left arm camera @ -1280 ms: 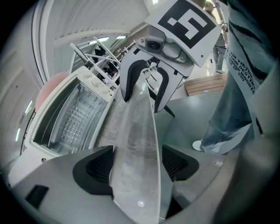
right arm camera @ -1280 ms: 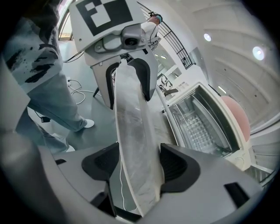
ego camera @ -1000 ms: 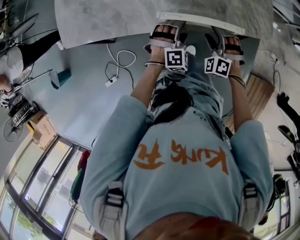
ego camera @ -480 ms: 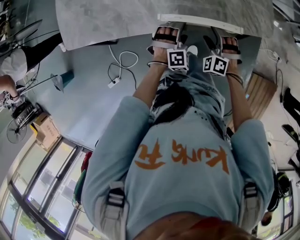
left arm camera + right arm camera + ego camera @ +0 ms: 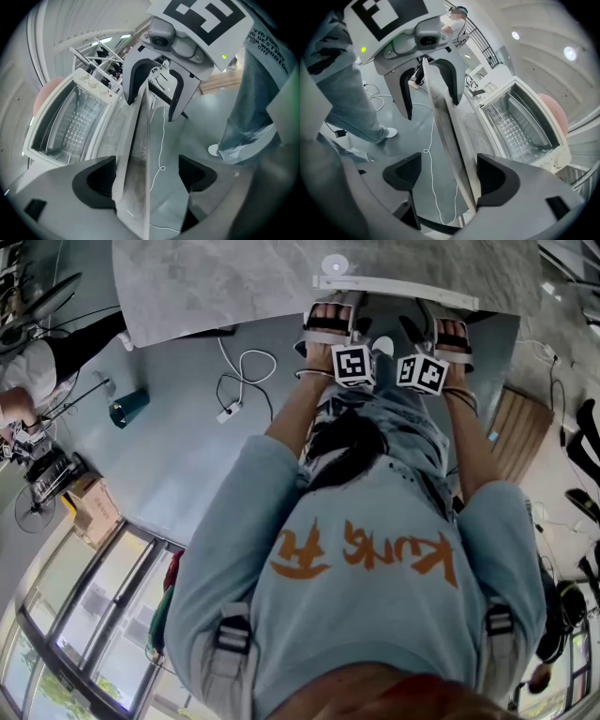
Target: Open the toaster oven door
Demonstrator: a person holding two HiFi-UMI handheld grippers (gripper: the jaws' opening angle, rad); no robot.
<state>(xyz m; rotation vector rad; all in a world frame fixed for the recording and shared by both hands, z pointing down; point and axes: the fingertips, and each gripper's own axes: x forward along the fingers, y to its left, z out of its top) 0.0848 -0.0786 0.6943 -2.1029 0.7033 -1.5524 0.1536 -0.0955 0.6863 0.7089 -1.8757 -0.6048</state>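
- Two grippers: left gripper (image 5: pixel 146 174), right gripper (image 5: pixel 444 174), jaws wide, just opening, one grey slab edge (image 5: pixel 136 140) between each pair.
- One toaster oven (image 5: pixel 44 123): only gripper views show its rack (image 5: pixel 77 124).

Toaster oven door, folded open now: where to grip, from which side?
Take the door by its long edge away from the oven, coming from the floor side. It lies open, a thin panel, so jaws close across its thickness. The left hand-held gripper and right hand-held gripper straddle that edge, jaws just opened.
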